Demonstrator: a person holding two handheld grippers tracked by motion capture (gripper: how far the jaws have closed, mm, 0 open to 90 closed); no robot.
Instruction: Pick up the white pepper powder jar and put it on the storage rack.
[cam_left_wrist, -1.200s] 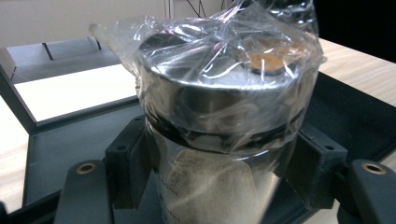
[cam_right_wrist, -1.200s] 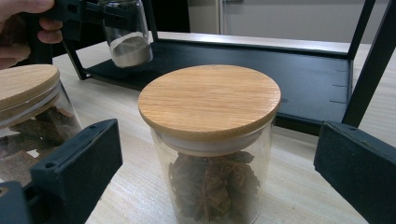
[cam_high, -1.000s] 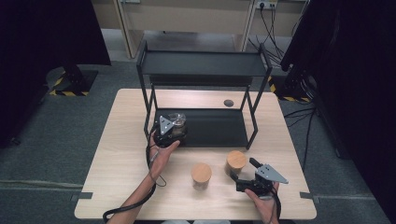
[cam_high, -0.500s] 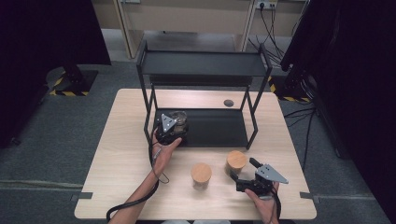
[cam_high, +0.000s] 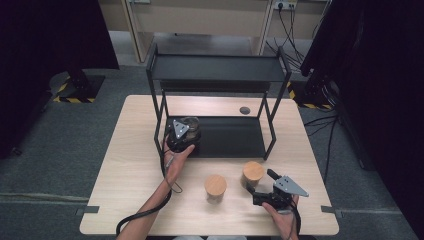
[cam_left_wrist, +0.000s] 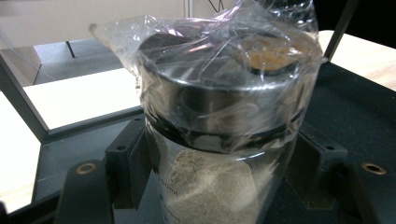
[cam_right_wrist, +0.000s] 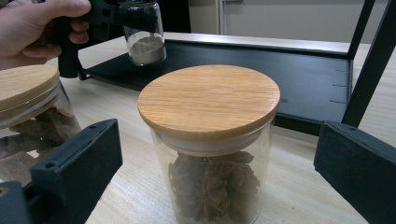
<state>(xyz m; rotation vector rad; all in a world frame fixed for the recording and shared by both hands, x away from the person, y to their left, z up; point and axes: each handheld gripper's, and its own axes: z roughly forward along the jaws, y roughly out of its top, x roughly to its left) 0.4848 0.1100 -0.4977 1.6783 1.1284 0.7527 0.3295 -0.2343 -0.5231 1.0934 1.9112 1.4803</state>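
Still the same: left tongs (cam_high: 191, 129) clamping jar (cam_left_wrist: 219, 126)

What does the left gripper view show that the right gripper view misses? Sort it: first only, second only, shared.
Left gripper view only: clear plastic wrap crumpled over the shaker jar's dark cap, and the left gripper shut on the jar's glass.

Right gripper view only: two wooden-lidded jars, the star anise jar between the right gripper's open jaws and a second jar beside it; the person's hand.

Shared: the shaker jar of pale powder and the black rack's lower shelf.

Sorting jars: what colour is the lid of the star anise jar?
Light wood-grain tan lid, clearest in the right gripper view.
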